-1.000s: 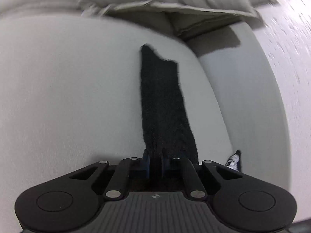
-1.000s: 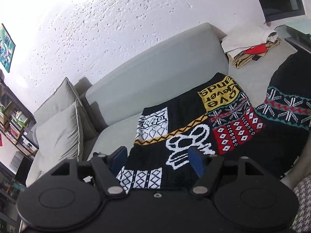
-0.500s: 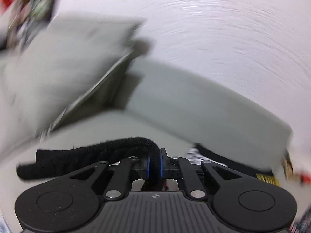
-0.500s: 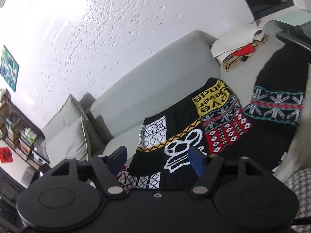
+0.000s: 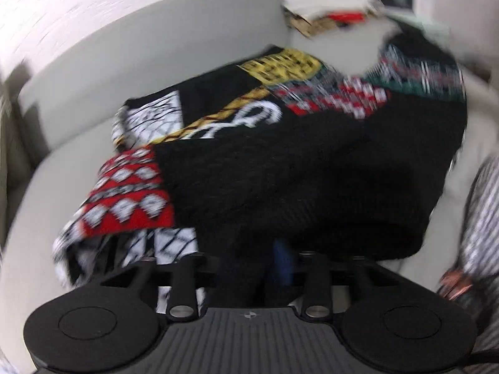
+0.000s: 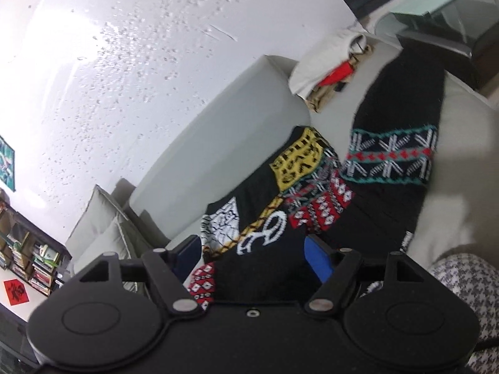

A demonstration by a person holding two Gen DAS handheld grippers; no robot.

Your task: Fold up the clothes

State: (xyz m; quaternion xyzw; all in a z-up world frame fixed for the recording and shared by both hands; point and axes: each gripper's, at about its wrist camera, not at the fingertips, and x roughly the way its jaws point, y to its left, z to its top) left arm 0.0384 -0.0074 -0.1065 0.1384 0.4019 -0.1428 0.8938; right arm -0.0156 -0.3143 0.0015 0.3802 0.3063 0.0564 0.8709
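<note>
Opening left gripper [image 5: 249, 261] lets the sleeve, carried over from the sofa [image 5: 149, 53], drop across the sweater [image 5: 312, 162] | right gripper [image 6: 252, 252] spread, opening, empty | other sleeve next.

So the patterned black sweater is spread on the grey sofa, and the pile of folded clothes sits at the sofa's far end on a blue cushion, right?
Not quite. The pile of folded clothes lies directly on the grey sofa seat at the far end; the right wrist view shows no blue cushion there. The patterned black sweater is indeed spread on the sofa.
</note>
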